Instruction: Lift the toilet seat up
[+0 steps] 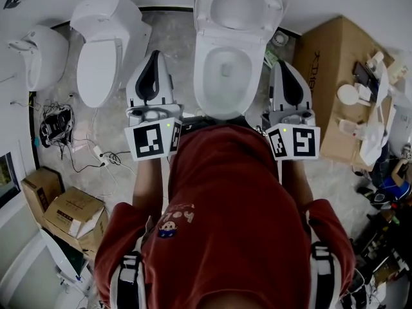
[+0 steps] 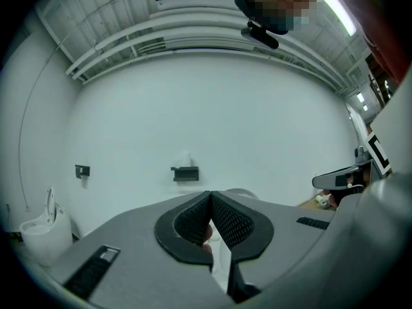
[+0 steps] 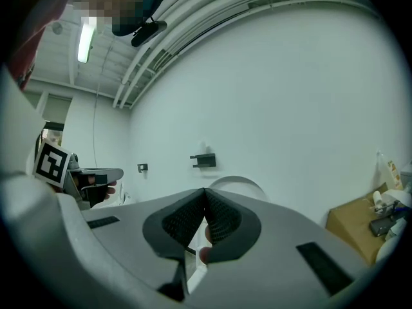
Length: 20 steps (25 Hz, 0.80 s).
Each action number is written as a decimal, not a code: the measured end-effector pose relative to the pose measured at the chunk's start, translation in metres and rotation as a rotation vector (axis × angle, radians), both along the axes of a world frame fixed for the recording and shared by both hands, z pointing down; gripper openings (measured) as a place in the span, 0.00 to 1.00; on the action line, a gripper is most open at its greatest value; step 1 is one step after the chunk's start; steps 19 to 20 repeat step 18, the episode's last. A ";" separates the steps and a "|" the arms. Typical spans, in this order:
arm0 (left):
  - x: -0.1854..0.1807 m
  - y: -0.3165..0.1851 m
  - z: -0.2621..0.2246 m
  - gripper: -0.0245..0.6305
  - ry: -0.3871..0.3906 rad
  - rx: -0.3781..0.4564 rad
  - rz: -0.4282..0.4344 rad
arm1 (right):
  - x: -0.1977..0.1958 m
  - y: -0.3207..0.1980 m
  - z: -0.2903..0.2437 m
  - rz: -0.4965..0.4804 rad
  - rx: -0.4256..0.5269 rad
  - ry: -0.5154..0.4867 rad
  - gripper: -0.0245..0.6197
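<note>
Test lab or storeroom: a second toilet left of my left hand-held gripper, cardboard boxes, loose cables on the floor, exposed ceiling pipes.

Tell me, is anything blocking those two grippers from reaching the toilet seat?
Nothing visible does. The toilet seat already looks raised behind the bowl; the left gripper and right gripper flank the bowl, jaws shut and empty.
</note>
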<state>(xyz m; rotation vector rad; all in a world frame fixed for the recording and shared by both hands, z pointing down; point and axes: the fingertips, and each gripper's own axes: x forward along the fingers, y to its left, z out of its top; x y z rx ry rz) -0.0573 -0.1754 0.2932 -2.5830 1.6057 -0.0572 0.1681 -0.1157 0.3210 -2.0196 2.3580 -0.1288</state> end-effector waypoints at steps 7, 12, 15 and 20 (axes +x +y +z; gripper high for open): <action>-0.008 -0.003 -0.007 0.05 -0.011 0.012 -0.015 | -0.004 -0.002 -0.004 -0.014 0.015 0.019 0.06; -0.011 -0.003 -0.010 0.05 0.003 0.016 -0.023 | -0.003 -0.003 -0.009 -0.016 0.024 0.023 0.06; -0.013 -0.003 -0.013 0.05 0.000 0.019 -0.022 | -0.004 -0.003 -0.013 -0.018 0.031 0.031 0.06; -0.012 -0.001 -0.015 0.05 -0.013 0.030 -0.018 | -0.003 -0.002 -0.014 -0.020 0.033 0.038 0.06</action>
